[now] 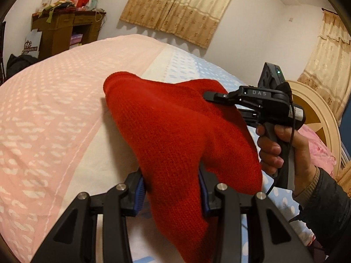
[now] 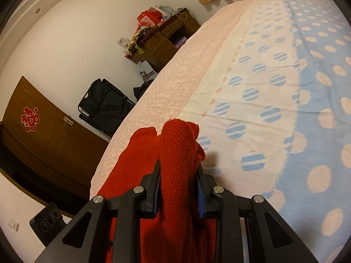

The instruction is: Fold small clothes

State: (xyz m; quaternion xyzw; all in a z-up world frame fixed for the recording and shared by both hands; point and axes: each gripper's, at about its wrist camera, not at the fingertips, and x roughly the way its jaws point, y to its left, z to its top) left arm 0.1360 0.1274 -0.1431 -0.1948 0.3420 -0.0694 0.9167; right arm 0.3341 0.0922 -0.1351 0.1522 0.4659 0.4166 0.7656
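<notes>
A small red knitted garment (image 1: 175,131) hangs in the air above the bed, held by both grippers. My left gripper (image 1: 172,188) is shut on its lower part, the cloth bunched between the blue-padded fingers. My right gripper (image 1: 208,95) comes in from the right, held by a hand, and grips the garment's upper right edge. In the right wrist view the right gripper (image 2: 178,175) is shut on a thick fold of the red knit (image 2: 175,149), which drapes down to the left.
The bed (image 1: 54,109) has a pink patterned cover, a white strip and a blue dotted sheet (image 2: 318,87). A round headboard (image 1: 316,109) stands at the right. A cluttered brown desk (image 1: 63,28), a dark bag (image 2: 103,103) and a brown cabinet (image 2: 43,135) stand beyond the bed.
</notes>
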